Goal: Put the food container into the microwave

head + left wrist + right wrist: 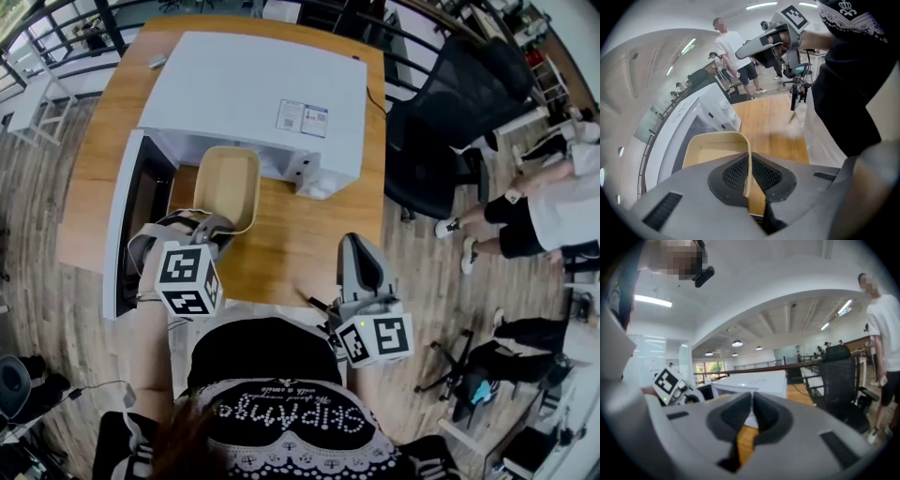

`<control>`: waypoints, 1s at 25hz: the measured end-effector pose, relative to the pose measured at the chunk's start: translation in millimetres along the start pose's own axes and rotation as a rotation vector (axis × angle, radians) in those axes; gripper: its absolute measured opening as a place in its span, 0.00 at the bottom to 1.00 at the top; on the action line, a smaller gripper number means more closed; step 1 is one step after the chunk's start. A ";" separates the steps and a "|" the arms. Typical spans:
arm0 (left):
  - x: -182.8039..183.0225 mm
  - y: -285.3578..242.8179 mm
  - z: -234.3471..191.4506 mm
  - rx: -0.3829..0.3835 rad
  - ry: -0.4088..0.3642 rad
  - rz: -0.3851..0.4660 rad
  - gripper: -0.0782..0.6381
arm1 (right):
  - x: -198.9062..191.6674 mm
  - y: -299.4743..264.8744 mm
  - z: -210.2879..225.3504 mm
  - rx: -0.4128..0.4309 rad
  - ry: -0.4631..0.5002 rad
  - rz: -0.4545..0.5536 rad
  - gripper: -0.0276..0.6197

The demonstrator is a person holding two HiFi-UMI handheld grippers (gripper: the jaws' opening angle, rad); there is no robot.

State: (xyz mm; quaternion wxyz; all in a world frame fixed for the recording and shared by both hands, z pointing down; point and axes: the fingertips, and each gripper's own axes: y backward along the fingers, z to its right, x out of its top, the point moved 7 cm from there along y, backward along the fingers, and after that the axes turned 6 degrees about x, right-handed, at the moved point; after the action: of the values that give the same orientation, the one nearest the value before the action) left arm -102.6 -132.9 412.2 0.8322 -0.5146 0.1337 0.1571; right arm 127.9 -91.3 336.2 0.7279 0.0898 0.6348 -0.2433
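Closest to us is the black printed shirt, which cuts off the near edge of the table. Beyond it, our left hand-held gripper is clamped narrowly on the near wall of the tan food container. That container lies in front of the microwave, its far end at the open mouth. We cannot tell whether it rests on the table or hangs clear. From above, the microwave's white top hides its cavity, and its door stands open on its left. Our right hand-held gripper, in front of the microwave towards its right, has its jaws drawn together on nothing. Right of the microwave, off the table, stands a black office chair. Something small behind the microwave is too tiny to identify.
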 end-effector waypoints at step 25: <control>-41.0 -120.1 -83.9 0.042 0.053 -0.027 0.17 | -0.9 1.2 30.3 -0.107 -0.024 -0.020 0.10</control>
State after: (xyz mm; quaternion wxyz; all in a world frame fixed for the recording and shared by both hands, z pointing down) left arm -97.4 -263.9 489.3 0.8411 -0.5027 0.1523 0.1292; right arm 155.1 -103.4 342.2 0.7367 0.0413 0.6390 -0.2173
